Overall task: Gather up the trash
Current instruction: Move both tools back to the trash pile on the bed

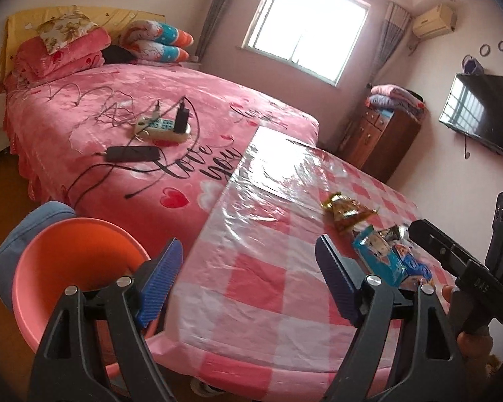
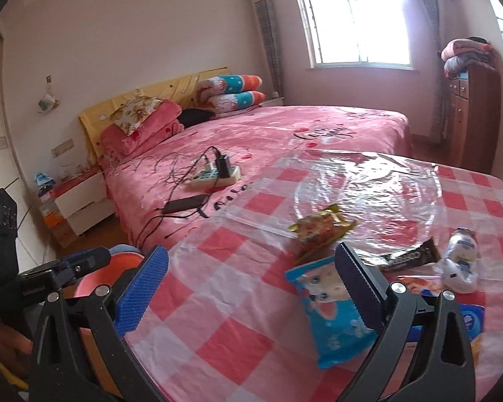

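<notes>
blue-padded, both the left gripper [image 1: 248,278] and right gripper [image 2: 251,284] gape wide and empty over the checked table [image 2: 218,301], where the blue wrapper [image 2: 332,305] lies nearest, the yellow wrapper [image 2: 322,227] beyond it, the brown wrapper [image 2: 409,256] alongside.

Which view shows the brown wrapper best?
Right wrist: the brown wrapper lies flat and clear on the table, between the right gripper and a bottle. Left wrist shows only a dark scrap behind the blue packet.
</notes>
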Demonstrator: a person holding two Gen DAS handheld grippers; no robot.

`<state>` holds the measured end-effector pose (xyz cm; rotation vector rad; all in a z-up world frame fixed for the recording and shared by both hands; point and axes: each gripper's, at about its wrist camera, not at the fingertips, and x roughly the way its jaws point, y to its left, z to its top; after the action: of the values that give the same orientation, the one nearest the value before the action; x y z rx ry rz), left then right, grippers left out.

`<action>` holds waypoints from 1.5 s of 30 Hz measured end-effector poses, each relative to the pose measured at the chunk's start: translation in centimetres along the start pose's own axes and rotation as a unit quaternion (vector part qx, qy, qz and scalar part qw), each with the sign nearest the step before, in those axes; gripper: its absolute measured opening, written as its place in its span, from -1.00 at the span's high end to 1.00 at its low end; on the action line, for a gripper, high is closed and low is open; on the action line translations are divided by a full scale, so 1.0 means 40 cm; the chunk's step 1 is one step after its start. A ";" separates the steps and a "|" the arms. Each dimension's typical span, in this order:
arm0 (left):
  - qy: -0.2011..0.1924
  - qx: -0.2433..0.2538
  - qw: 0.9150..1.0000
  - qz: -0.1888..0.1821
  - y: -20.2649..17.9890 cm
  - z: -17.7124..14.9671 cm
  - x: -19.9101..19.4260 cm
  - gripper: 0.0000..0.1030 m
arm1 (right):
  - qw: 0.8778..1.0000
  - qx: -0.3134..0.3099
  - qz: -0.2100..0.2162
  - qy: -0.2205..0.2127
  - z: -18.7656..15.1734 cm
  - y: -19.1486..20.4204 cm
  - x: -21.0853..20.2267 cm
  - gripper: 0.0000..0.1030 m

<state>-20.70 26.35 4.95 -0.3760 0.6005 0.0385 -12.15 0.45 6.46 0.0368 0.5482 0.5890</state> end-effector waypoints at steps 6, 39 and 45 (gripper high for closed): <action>0.019 0.015 1.000 -0.010 -0.055 -0.008 0.023 -0.59 | 1.000 0.006 -0.019 -0.001 -0.003 -0.050 -0.012 -0.90; 0.102 0.092 0.989 -0.057 -0.329 -0.066 0.147 -0.60 | 0.986 0.133 -0.097 -0.029 -0.011 -0.386 -0.119 -0.90; 0.119 0.081 0.986 -0.088 -0.381 -0.066 0.167 -0.60 | 0.979 0.163 -0.119 -0.030 -0.020 -0.468 -0.149 -0.90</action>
<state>-14.42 10.74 4.30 -0.2760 0.7975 -0.2265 -6.98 -18.48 5.15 0.2944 0.5762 0.2594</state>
